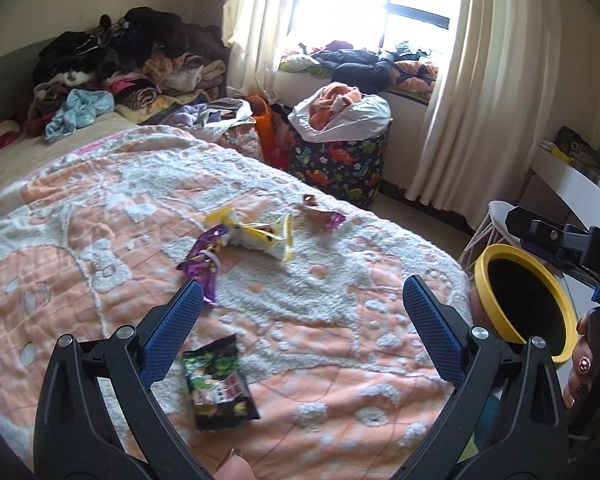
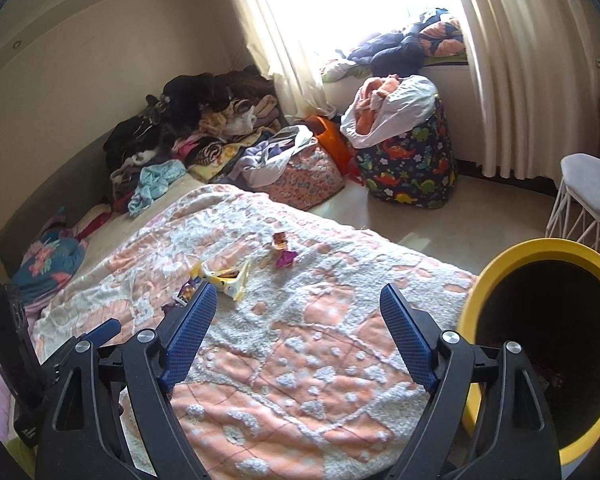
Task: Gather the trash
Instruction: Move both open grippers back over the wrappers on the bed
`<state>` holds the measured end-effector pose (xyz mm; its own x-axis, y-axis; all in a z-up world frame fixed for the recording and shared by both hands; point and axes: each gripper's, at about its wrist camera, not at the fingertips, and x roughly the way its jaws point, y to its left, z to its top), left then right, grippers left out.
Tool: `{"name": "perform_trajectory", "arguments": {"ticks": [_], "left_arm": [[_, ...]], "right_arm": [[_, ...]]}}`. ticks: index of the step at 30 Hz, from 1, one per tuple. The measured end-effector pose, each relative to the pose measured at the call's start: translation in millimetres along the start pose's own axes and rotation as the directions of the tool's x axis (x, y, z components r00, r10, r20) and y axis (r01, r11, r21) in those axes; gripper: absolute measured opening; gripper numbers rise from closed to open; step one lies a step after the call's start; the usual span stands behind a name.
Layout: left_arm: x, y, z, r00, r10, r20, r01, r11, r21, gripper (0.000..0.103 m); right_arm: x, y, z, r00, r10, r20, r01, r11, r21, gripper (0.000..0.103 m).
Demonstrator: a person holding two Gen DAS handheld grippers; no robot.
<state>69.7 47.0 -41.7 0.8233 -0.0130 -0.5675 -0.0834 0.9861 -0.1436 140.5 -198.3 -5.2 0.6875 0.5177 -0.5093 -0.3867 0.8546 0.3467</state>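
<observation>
Several snack wrappers lie on the orange-and-white blanket (image 1: 340, 360). A black-and-green wrapper (image 1: 220, 384) lies just below my left gripper (image 1: 304, 292), which is open with nothing between its blue pads. Beyond its left finger are a purple wrapper (image 1: 204, 264), a yellow-and-white wrapper (image 1: 260, 234) and a small purple wrapper (image 1: 324, 212). My right gripper (image 2: 298, 292) is open and empty over the blanket (image 2: 300, 380). Ahead of it lie the yellow wrapper (image 2: 228, 276) and the small purple wrapper (image 2: 284, 256). A yellow-rimmed bin (image 2: 540, 344) (image 1: 524, 304) is at the bed's right side, mouth tilted toward me.
A clothes pile (image 1: 132, 64) covers the bed's far end. A dinosaur-print hamper (image 1: 340, 160) and an orange bag (image 1: 264, 128) stand on the floor by the window. A white wire stool (image 2: 588, 200) is at the right. A hand with painted nails (image 1: 584, 364) shows by the bin.
</observation>
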Motion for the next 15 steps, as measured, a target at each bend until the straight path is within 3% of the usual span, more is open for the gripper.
{"name": "perform_trajectory", "arguments": {"ticks": [8, 15], "left_arm": [[12.7, 33.2, -11.8, 0.996, 0.005, -0.084, -0.011, 0.998, -0.065, 0.092], [31.6, 53.4, -35.0, 0.978, 0.009, -0.207, -0.033, 0.993, -0.112, 0.092]], "right_arm": [[44.4, 25.1, 5.8, 0.997, 0.044, -0.065, -0.045, 0.999, -0.016, 0.081], [93.9, 41.8, 9.2, 0.987, 0.077, -0.141, -0.08, 0.997, -0.015, 0.08]]}}
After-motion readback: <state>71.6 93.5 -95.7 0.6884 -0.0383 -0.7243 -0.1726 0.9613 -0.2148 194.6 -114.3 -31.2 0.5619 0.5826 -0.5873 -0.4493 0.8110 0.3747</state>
